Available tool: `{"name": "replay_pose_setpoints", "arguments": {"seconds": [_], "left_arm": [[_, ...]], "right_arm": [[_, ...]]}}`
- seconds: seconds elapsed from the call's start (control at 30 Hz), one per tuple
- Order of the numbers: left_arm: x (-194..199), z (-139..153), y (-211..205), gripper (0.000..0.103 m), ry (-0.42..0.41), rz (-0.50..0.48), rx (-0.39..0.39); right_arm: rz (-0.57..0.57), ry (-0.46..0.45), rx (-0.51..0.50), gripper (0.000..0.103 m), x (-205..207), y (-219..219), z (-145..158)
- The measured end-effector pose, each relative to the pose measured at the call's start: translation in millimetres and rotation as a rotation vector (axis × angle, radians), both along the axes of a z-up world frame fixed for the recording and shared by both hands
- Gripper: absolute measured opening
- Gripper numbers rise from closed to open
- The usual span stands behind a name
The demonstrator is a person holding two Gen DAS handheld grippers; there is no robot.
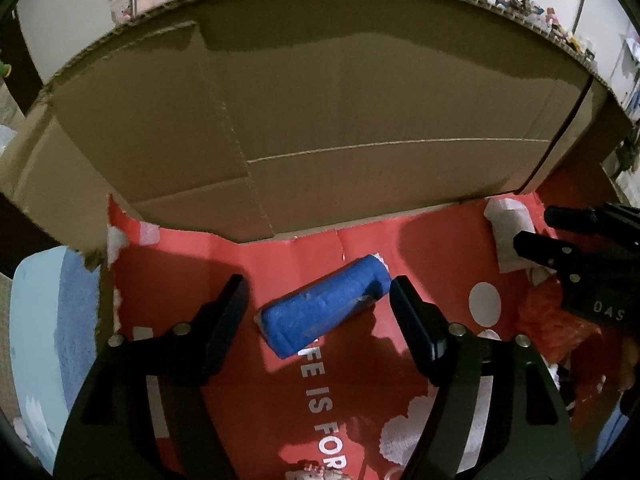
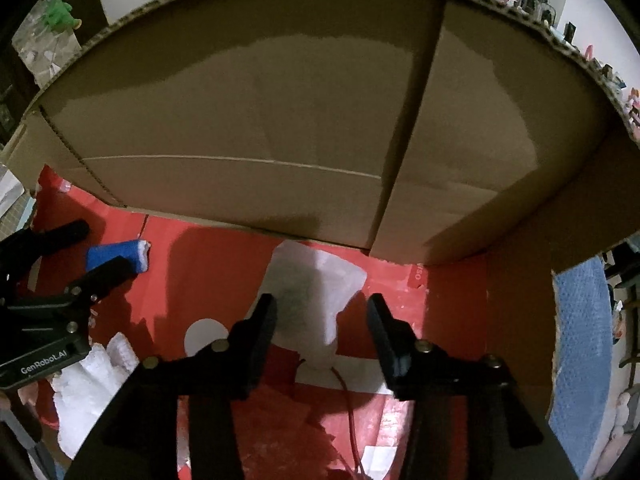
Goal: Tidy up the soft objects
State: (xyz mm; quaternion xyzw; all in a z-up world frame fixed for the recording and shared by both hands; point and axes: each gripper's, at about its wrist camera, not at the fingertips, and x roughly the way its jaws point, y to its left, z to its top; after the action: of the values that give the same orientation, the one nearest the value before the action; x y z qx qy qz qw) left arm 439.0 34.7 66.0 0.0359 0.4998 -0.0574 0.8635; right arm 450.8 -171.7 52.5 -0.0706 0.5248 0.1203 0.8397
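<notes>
**Soft pieces lie loose in the cardboard box, both claws open**

Foam is what the blue roll [image 1: 326, 304] appears to be: a short cylinder lying on its side on the red printed liner [image 1: 224, 272] of the cardboard box [image 1: 320, 120], its long axis running from about 7 o'clock to 1 o'clock in the left wrist view. The left claw [image 1: 318, 300] is seen spread wide on either side of it, with nothing gripped; the right-hand finger stands just beside the roll's upper end, and contact there cannot be settled. The roll is judged light and springy (it should dent, then recover), so it would best be taken across its middle, at right angles to its length.

In the right wrist view the right claw [image 2: 322, 322] is about half open and empty. Beyond and between its fingers a white soft piece [image 2: 320, 280] lies against the box's far wall at 12 o'clock. It looks limp and light, perhaps wadding or cloth, and its narrow lower neck is judged the easiest place for a pinch. More white padding [image 2: 96, 384] lies at 8 o'clock.
</notes>
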Motion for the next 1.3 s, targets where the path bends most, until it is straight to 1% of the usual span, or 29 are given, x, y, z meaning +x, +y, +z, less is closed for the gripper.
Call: {"name": "replay_pose_setpoints", "arguments": {"seconds": [0.1,0.17,0.2,0.23,0.3,0.4,0.5,0.57,0.63,0.7,0.8,0.87,0.93,1.03,1.17,1.3], "left_arm": [[-7.3,6.8,1.1,0.072,-0.018,0.007,-0.003],[-14.4,13.6,2.9,0.072,-0.029,0.011,-0.016],[-17.8,16.5,3.9,0.073,-0.035,0.013,-0.023],[-23.0,20.5,5.4,0.077,-0.046,0.016,-0.036],[-31.4,27.7,8.6,0.078,-0.062,0.019,-0.049],[-47.5,43.9,7.4,0.078,-0.101,0.013,-0.057],[-59.2,56.4,11.0,0.079,-0.129,0.011,-0.068],[-72.8,65.3,10.2,0.087,-0.159,0.005,-0.082],[-90.8,74.6,8.5,0.087,-0.194,0.002,-0.096],[-108.7,81.8,6.2,0.087,-0.222,-0.007,-0.115],[-134.5,87.5,6.3,0.090,-0.257,-0.012,-0.122],[-145.2,89.6,1.0,0.091,-0.275,-0.019,-0.122],[-159.4,89.6,-1.3,0.092,-0.297,-0.021,-0.131],[-173.2,86.6,-1.6,0.093,-0.315,-0.021,-0.168],[-186.6,75.0,-2.2,0.093,-0.337,-0.028,-0.171],[-195.0,63.0,-2.8,0.093,-0.380,-0.036,-0.155]], "right_arm": [[0.002,-0.029,-0.013,0.058,-6.9,-0.5,8.6],[0.004,-0.040,-0.006,0.063,-12.3,-0.5,16.2],[0.006,-0.048,-0.001,0.067,-16.2,-1.3,20.6],[0.008,-0.056,0.001,0.069,-19.5,-2.2,23.7],[0.007,-0.075,0.003,0.070,-25.5,1.6,32.1],[0.005,-0.102,0.024,0.075,-39.0,-2.8,48.6],[0.002,-0.144,0.041,0.080,-62.4,-7.3,63.4],[-0.001,-0.164,0.062,0.083,-79.9,-0.4,66.1],[-0.005,-0.187,0.083,0.088,-90.9,-5.5,77.8],[-0.004,-0.222,0.086,0.091,-104.7,-7.4,88.0],[0.003,-0.266,0.092,0.093,-124.5,-16.9,98.0],[0.002,-0.292,0.107,0.094,-142.0,-20.1,101.3],[0.006,-0.324,0.117,0.100,-159.6,-23.2,103.4],[0.011,-0.368,0.123,0.102,-178.9,-26.6,102.5],[0.003,-0.421,0.118,0.103,-198.3,-31.4,90.0],[-0.018,-0.436,0.124,0.103,-202.1,-34.8,69.6]]}}
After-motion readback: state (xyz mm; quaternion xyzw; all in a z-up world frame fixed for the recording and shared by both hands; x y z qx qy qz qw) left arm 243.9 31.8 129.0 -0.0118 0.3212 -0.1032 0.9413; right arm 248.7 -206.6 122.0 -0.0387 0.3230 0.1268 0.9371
